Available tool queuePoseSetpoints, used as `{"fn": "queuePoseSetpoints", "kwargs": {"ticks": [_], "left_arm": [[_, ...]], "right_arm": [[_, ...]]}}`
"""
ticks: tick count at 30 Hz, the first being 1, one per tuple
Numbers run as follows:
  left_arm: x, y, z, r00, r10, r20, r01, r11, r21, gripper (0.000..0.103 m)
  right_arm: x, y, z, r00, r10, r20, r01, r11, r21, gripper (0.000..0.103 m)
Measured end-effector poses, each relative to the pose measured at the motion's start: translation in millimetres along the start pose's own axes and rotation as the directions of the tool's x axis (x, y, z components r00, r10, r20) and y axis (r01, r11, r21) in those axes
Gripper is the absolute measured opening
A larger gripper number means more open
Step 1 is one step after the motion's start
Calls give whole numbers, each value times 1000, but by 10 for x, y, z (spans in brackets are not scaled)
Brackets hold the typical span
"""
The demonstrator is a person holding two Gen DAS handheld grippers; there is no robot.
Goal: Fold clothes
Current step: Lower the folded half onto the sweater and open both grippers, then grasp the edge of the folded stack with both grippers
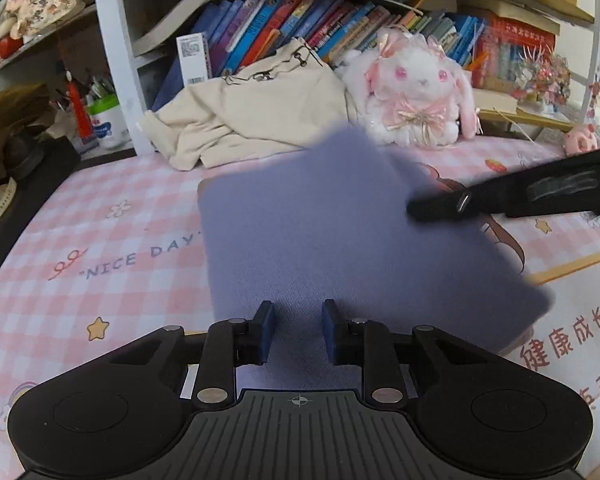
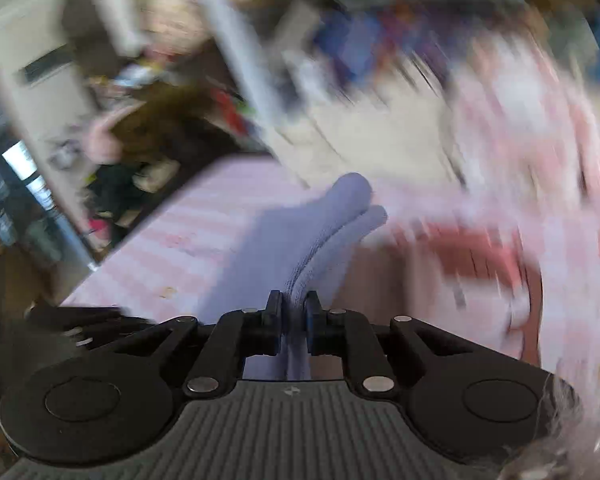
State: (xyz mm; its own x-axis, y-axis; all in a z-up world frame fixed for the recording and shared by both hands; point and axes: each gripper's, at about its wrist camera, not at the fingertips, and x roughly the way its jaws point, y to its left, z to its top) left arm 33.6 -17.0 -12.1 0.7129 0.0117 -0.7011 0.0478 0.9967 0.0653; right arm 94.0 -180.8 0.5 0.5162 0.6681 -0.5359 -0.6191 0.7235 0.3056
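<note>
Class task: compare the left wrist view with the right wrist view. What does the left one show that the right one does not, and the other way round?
Only the left wrist view shows sharply the white plush rabbit, the beige garment heaped beside it, the row of books and the left gripper, its pads apart over the cloth. Only the right wrist view shows the right gripper up close, shut on folded layers of the lavender cloth; its background is blurred. Both share the lavender cloth and the pink checked sheet.

Right tool (image 2: 294,312) is clamped tight; left tool (image 1: 298,330) stands slightly parted.
</note>
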Motion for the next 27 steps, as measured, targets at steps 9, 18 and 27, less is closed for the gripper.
{"fn": "queuePoseSetpoints", "kwargs": {"ticks": [9, 18, 27], "left_arm": [[35, -52, 45, 1000, 5, -12, -5, 1000, -3, 30], [-239, 528, -169, 994, -110, 23, 111, 944, -310, 78], [298, 1049, -133, 962, -272, 14, 227, 772, -594, 79]], "right_arm": [[364, -345, -159, 968, -120, -219, 154, 977, 146, 24], [89, -425, -191, 962, -105, -253, 171, 951, 257, 80], [278, -696, -257, 960, -36, -278, 176, 849, 498, 78]]}}
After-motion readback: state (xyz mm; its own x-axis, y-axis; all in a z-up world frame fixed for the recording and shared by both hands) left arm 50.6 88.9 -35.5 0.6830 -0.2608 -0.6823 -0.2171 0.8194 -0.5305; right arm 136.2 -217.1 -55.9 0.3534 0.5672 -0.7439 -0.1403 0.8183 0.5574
